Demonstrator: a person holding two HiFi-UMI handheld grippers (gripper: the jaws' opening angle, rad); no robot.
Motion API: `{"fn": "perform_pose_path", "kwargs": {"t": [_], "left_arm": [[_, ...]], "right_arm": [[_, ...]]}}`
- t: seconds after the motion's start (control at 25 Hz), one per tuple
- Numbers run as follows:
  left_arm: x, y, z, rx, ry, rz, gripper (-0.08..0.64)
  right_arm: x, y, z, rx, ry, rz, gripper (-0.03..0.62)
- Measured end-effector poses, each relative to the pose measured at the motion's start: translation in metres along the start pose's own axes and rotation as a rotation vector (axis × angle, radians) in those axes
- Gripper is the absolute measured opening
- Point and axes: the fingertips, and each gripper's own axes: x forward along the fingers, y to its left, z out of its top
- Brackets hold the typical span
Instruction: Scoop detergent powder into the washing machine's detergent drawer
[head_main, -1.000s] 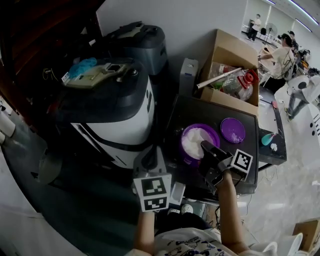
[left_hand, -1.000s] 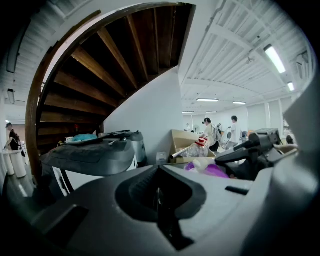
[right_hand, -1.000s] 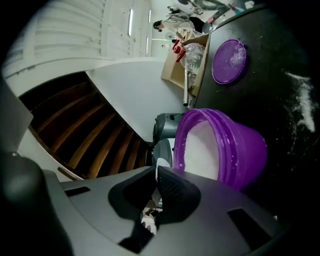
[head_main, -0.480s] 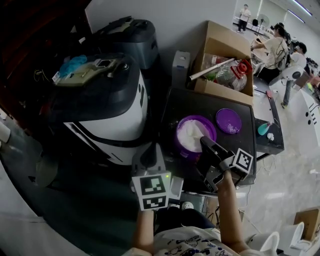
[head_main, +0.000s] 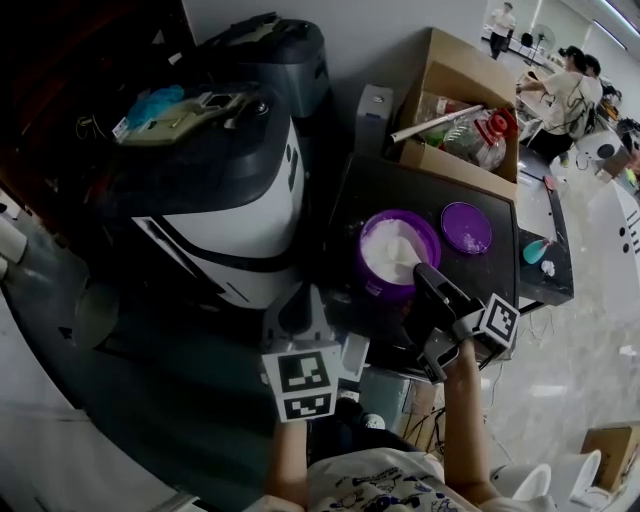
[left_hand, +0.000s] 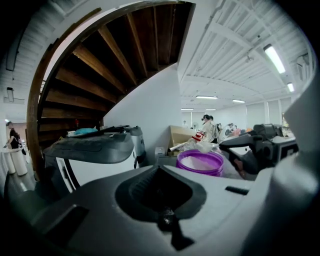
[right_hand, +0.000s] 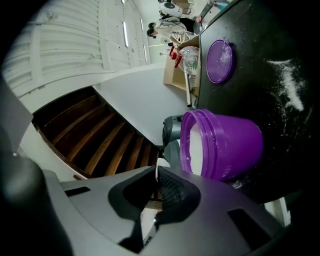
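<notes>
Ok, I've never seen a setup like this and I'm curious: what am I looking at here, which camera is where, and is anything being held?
There is no robot here. A person holds a two-jaw tool in each hand. One picture comes from a camera on their head, looking steeply down. The other two come from cameras riding on the tools, looking along the jaws. The left tool and the right tool both have their jaws together, and I can see nothing between them. On the black table stands an open purple tub of white powder, with a purple lid lying beside it. A washing machine stands to the left, and a cardboard box sits behind the table.
</notes>
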Motion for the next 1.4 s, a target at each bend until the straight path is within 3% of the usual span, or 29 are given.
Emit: {"fn": "perform_pose_path", "kwargs": {"t": [1.4], "left_arm": [[-0.127,-0.051,-0.051,-0.054,0.055,0.205,0.002]], "right_arm": [[-0.091,-0.008,-0.066,0.018,0.229,-0.014,0.020]]}}
